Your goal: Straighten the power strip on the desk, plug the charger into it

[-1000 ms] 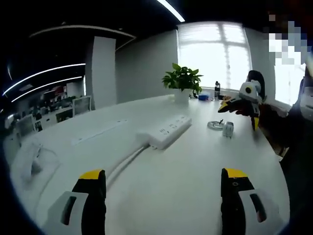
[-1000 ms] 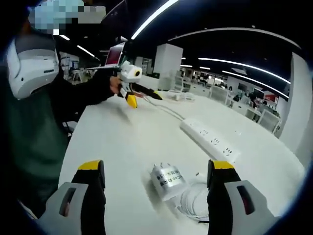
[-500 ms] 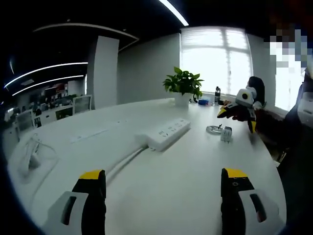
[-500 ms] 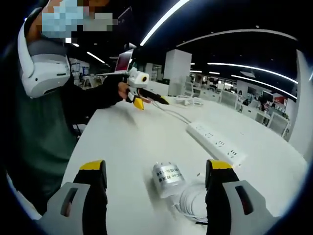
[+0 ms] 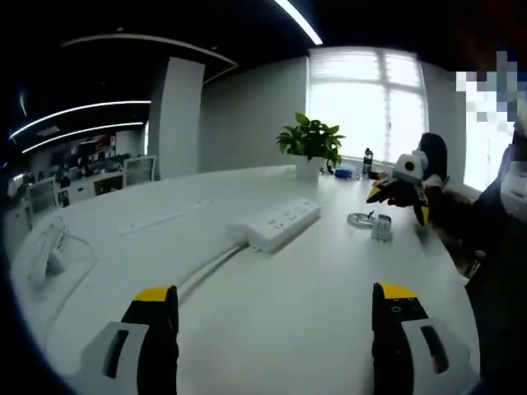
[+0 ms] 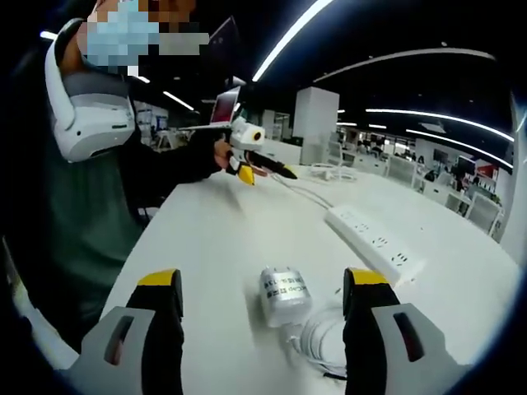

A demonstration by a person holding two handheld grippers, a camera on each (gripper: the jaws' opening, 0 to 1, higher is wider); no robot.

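One white power strip (image 5: pixel 275 222) lies flat at an angle on the white surface (image 5: pixel 313 304), its single cable (image 5: pixel 206 267) trailing off one end, and one charger (image 6: pixel 284 295) (a small white block with a printed label) rests apart from it beside its coiled cord (image 6: pixel 325 341). The right gripper (image 6: pixel 262 309) hangs just short of the charger, jaws spread wide and holding nothing. The left gripper (image 5: pixel 276 317) is likewise wide open and empty above bare surface short of the strip, with one potted plant (image 5: pixel 310 141) and one bottle (image 5: pixel 366 152) by the window beyond.
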